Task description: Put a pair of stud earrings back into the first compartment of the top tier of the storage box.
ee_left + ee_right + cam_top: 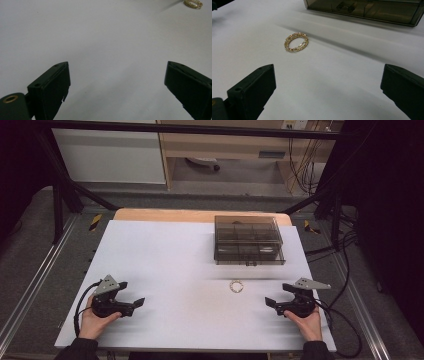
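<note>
1. The table (165,255) has a white top, with a strip of bare wood along its far edge.
2. A box (248,240) of smoky clear plastic stands on the far right part of the table. It is closed, with dividers and small dark items dimly visible inside; what those items are cannot be told. In the right gripper view its near wall (364,11) runs along the top edge.
3. The left tongs (135,305) rest near the front left of the table, held in the left hand (95,322), pointing toward the middle. Their jaws stand wide apart over bare white surface, holding nothing.
4. The right tongs (272,304) sit near the front right, held in the right hand (307,322), pointing inward. Their jaws are also wide apart and hold nothing.
5. A gold bracelet (236,286) lies flat on the table between box and front edge, apart from both, nearer the right tongs. In the right gripper view the bracelet (296,41) lies ahead of the jaws, toward the left one, untouched.
</note>
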Demonstrator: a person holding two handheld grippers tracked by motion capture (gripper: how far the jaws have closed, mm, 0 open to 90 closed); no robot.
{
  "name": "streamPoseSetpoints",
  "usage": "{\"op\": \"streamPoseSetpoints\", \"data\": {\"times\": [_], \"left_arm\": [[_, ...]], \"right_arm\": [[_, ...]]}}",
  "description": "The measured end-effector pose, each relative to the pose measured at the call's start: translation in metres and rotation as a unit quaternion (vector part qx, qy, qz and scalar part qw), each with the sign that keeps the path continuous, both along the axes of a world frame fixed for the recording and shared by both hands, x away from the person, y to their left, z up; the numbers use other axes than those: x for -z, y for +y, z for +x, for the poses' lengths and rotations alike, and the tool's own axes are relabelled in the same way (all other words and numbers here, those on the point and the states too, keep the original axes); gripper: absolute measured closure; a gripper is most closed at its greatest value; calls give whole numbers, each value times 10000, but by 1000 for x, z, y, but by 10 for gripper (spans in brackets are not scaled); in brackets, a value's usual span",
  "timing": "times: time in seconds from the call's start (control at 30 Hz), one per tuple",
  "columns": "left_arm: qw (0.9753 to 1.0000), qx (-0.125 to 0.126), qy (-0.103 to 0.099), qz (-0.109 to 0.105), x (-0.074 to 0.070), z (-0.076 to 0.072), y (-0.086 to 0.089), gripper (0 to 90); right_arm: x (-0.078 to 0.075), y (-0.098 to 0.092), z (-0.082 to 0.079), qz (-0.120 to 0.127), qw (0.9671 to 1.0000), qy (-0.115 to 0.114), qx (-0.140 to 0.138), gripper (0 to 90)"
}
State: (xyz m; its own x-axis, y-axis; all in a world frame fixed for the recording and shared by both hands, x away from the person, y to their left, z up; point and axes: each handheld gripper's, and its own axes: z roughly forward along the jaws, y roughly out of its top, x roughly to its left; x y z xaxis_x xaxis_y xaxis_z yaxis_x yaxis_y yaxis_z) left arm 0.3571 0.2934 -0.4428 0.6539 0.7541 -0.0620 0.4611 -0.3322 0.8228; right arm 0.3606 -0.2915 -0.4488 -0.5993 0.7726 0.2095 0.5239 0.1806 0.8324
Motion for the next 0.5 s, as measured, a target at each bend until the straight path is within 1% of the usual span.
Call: {"op": "streamPoseSetpoints", "data": {"times": [0.4,0.5], "left_arm": [[10000,-27,35,-7,1,0,1,57],[10000,-22,40,-3,1,0,1,57]], "right_arm": [[-1,2,1,0,10000,33,5,11],[-1,4,1,-33,10000,39,-2,10]]}}
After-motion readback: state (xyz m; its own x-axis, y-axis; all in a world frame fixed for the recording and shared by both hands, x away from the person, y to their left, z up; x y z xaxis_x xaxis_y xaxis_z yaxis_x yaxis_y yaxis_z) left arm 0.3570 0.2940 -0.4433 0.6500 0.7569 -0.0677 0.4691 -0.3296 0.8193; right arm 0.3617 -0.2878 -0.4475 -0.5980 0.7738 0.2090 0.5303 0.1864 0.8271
